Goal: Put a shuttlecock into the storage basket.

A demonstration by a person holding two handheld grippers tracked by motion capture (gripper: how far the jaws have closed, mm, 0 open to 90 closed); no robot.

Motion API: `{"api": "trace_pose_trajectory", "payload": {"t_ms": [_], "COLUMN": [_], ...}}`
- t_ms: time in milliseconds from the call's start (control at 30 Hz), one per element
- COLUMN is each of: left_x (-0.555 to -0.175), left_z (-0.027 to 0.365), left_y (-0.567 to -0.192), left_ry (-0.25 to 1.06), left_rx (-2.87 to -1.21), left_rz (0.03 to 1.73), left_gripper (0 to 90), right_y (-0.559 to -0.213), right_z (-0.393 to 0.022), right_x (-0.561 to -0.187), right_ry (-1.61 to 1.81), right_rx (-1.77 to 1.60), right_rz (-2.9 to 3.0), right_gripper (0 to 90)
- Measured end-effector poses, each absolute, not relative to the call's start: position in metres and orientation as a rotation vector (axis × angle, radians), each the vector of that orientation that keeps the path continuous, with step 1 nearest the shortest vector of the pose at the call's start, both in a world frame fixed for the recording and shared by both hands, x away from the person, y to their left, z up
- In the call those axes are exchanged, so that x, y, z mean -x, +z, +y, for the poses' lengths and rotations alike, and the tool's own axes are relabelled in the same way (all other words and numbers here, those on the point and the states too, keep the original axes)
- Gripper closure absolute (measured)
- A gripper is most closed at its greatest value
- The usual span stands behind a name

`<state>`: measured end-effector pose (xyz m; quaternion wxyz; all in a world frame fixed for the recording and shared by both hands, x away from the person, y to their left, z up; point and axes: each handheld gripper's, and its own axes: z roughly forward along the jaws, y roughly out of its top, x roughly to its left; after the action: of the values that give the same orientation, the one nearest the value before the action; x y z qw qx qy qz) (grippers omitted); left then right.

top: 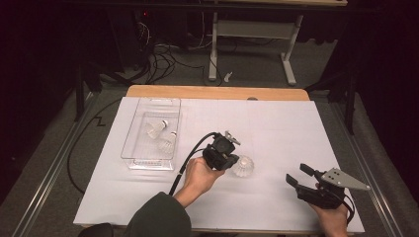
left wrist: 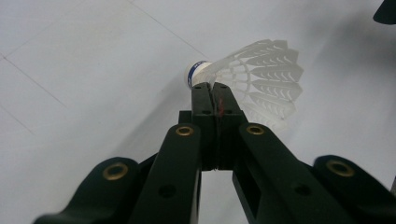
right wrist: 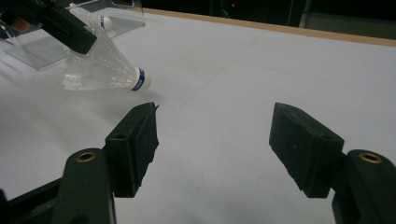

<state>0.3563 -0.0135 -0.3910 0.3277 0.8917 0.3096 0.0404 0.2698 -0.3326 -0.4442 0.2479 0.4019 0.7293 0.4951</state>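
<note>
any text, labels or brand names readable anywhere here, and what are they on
Nothing can be read.
The shuttlecock held by the left gripper has a blue band around its cork with small print, too blurred to read.
The two shuttlecocks in the clear tray show no legible marks.
The right gripper carries no visible lettering.

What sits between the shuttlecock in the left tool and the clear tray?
Nothing visible. The left tool holds the shuttlecock; only bare white table cover lies between it and the clear tray.
</note>
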Motion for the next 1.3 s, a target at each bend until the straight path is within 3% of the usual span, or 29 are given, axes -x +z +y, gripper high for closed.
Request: {"api": "trace_pose_trajectory", "payload": {"t_ms": [1300], "left_x": [-0.359], "left_z": [0.026], "left_y": [-0.368], "left_ry": [0.064], "left_rx": [-2.267], "left_rz": [0.824], "left_gripper": [90.0], "right_y": [-0.444], "right_z": [-0.332], "right_x": [-0.270], "right_ry": [1.353], "right_rx": [-1.092], "right_rz": [1.990], "right_gripper": [33.0]}}
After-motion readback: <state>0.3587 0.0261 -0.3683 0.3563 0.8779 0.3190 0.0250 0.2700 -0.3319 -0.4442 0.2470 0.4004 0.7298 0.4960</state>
